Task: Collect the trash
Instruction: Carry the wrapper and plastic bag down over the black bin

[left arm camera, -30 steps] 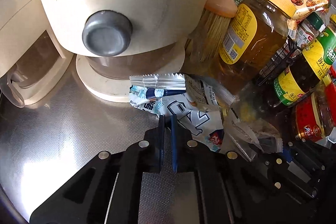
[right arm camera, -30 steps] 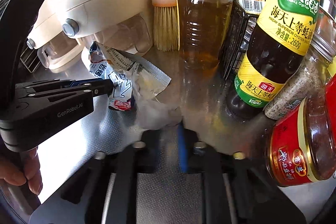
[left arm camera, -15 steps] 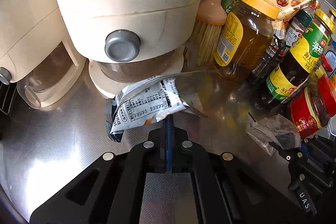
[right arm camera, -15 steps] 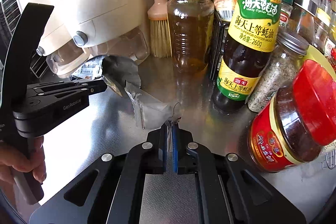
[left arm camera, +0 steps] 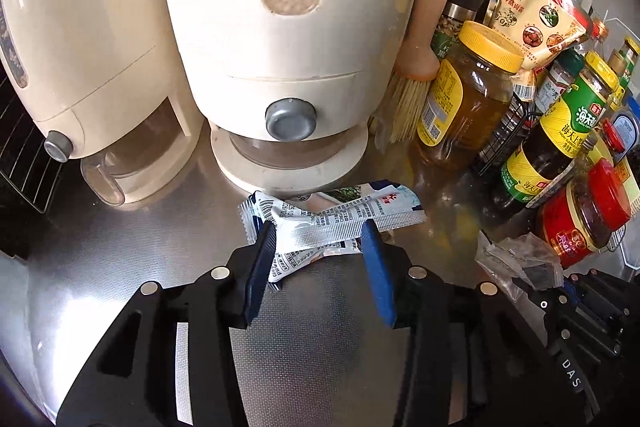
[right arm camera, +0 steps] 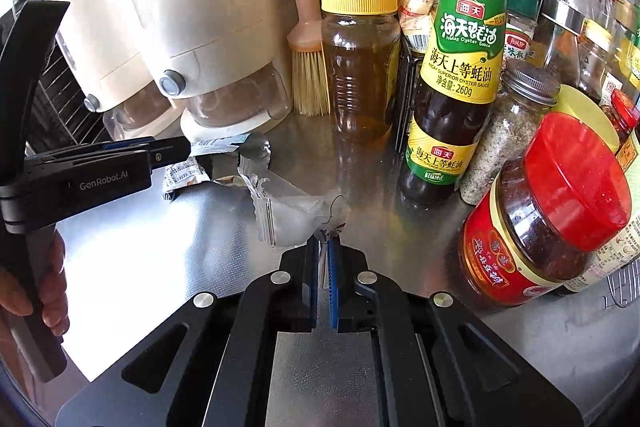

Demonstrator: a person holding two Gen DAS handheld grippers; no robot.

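I am working over a stainless steel counter [left arm camera: 120, 259] with a fine dotted texture, bright with glare at its left; the back is crowded. Two cream dispensers [left arm camera: 280, 27] stand at the rear, the nearer one showing rice through a window and a grey knob low on its front; a pink-handled brush [right arm camera: 306, 39] leans upright beside it, next to a yellow-lidded jar [right arm camera: 360, 63] of amber liquid; an oyster sauce bottle [right arm camera: 456, 75], a pepper jar and a red-lidded chilli jar [right arm camera: 548, 211] fill the right side; a wire rack shows at the far left.

My left gripper [left arm camera: 320, 233] has its jaws opening, blue pads apart; the white printed wrapper [left arm camera: 336, 217] lies across between them, just in front of the dispenser's round base, and I cannot tell whether it rests on the counter or hangs off a pad. My right gripper [right arm camera: 324, 247] is pinched together on a corner of the clear plastic wrapper [right arm camera: 292, 207], which stands crumpled ahead of the tips, near the other wrapper.
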